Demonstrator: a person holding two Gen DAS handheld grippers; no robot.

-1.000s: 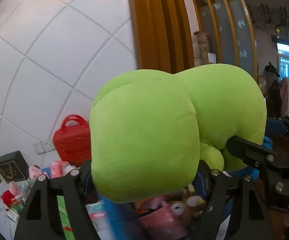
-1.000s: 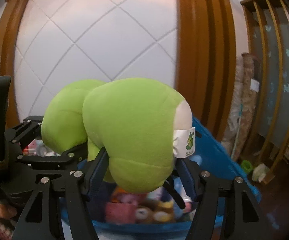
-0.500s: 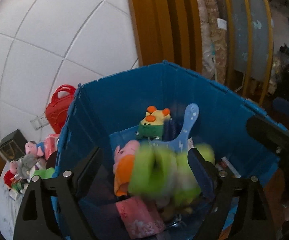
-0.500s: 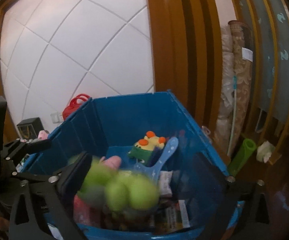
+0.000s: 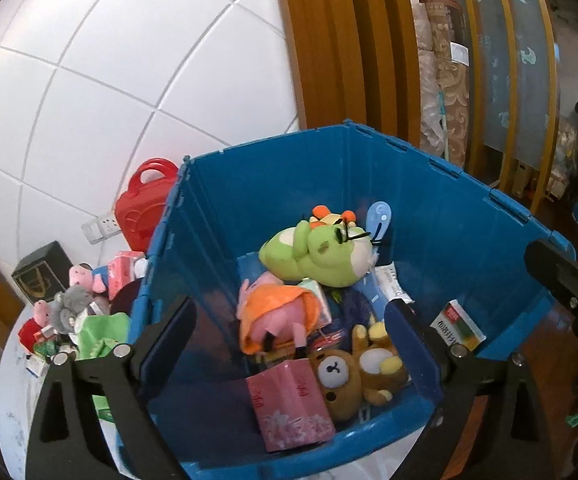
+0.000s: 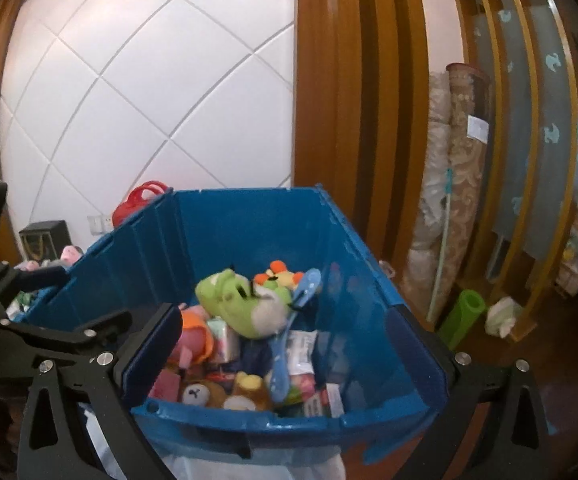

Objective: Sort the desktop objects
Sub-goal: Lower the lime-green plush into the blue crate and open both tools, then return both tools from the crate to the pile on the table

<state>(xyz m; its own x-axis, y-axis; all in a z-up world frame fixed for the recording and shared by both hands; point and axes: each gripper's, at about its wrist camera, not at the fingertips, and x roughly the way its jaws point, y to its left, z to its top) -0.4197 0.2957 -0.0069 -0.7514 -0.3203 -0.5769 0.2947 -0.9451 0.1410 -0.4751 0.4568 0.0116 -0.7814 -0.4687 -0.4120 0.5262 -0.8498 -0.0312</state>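
Note:
A green plush toy [image 5: 317, 256] lies on top of the pile inside the blue bin [image 5: 449, 216]; it also shows in the right wrist view [image 6: 245, 300] inside the same bin [image 6: 353, 264]. Below it lie an orange and pink plush [image 5: 281, 316], a brown bear [image 5: 353, 372], a pink packet [image 5: 289, 408] and a blue paddle [image 6: 293, 328]. My left gripper [image 5: 289, 320] is open and empty above the bin's near side. My right gripper [image 6: 285, 340] is open and empty above the bin too.
Left of the bin on the white table [image 5: 13, 392] lie several small plush toys [image 5: 69, 304], a red case [image 5: 145, 208], a black box [image 5: 41, 272] and a green cloth [image 5: 101, 336]. Rolled carpets [image 6: 457, 200] and a green roll [image 6: 465, 308] stand right of the bin.
Both grippers held the green plush a second ago. They opened, and the plush fell into the blue bin, where it now rests on the pile.

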